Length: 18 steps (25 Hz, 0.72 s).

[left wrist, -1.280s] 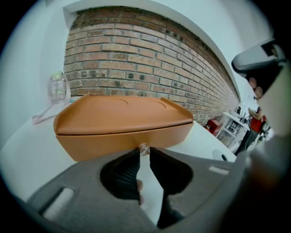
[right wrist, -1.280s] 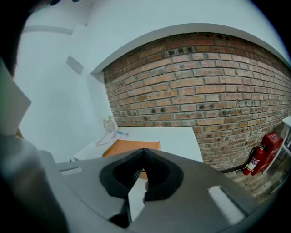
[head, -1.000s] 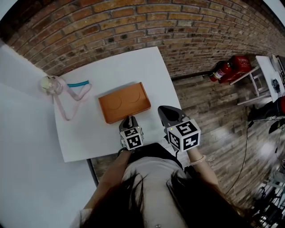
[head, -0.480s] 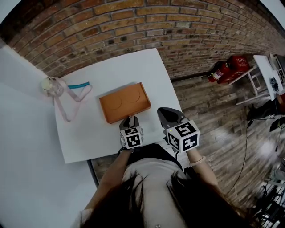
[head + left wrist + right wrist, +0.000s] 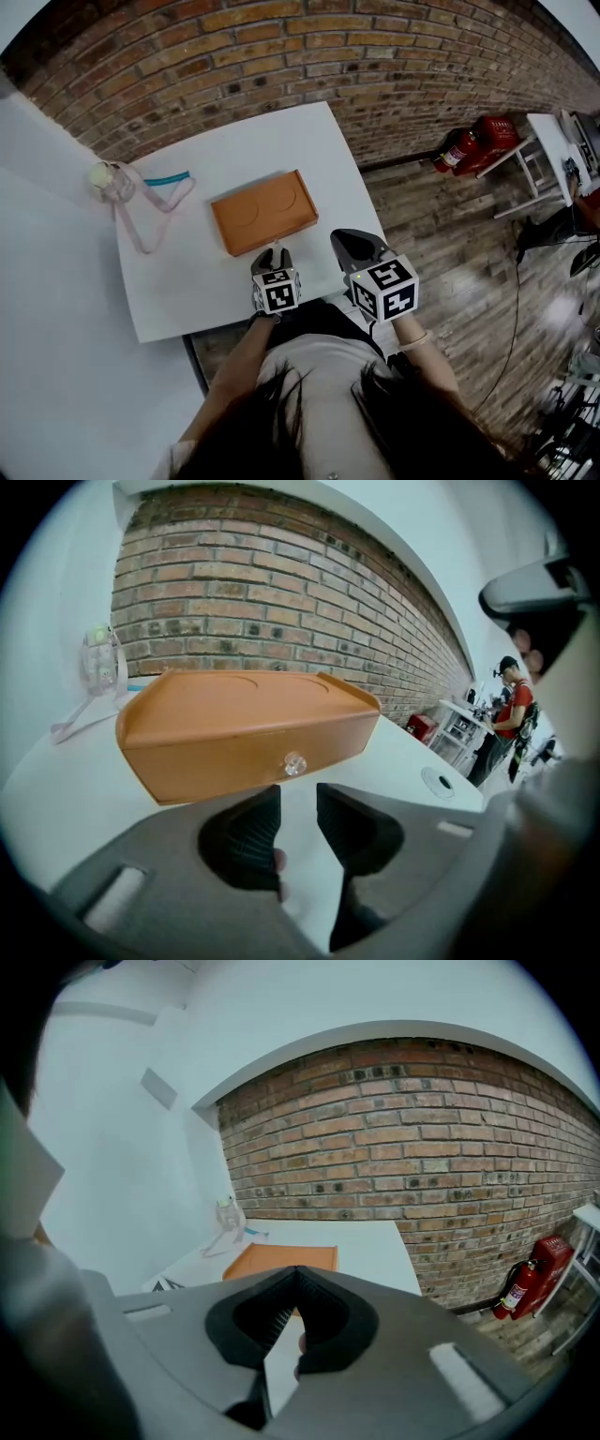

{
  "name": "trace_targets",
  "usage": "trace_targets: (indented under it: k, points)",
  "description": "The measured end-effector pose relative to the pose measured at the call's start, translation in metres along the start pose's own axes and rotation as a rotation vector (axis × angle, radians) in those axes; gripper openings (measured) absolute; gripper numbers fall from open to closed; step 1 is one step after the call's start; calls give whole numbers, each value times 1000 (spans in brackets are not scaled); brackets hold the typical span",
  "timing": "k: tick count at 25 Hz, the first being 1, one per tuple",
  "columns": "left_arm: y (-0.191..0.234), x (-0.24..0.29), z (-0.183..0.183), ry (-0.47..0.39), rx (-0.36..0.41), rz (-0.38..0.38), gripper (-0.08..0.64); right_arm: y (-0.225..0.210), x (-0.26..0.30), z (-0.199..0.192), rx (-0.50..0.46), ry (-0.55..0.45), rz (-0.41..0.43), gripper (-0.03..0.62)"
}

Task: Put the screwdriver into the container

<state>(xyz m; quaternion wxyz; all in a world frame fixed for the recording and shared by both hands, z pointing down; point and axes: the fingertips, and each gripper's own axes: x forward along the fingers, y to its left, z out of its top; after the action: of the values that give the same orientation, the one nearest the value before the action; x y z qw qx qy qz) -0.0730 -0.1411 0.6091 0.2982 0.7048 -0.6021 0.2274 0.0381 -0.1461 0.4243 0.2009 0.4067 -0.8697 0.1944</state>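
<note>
Holding a gripper in each hand, the person stands at the near edge of the white table (image 5: 187,272). The left gripper (image 5: 273,255) points at the front face of the container (image 5: 264,212). Its jaws have just been opening and stand apart, with nothing between them but bare tabletop. In the left gripper view, the container's small clear knob (image 5: 294,764) sits just past the jaw tips, apart from them. The right gripper (image 5: 354,246) hangs to the right, near the table's edge. Its jaws are clenched together on nothing.

The container is an orange box in the middle of the table, its top showing two shallow round marks. Farther back on the left lies a slim teal tool (image 5: 165,177) that looks like the screwdriver, well apart from the container. Just beside it are a small clear jar (image 5: 103,175) and a pink strap (image 5: 141,220). Beyond stands a brick wall (image 5: 281,56), with a red fire extinguisher (image 5: 459,150) on the floor at the right.
</note>
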Motion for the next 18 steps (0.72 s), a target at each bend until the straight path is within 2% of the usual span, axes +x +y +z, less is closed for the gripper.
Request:
trace_targets:
  k: [6, 18]
  points:
    - [11, -19, 3, -38, 17, 17, 89, 17, 1, -2, -2, -1, 16, 6]
    - [45, -77, 39, -194, 21, 74, 46, 60, 10, 3, -25, -28, 68, 6]
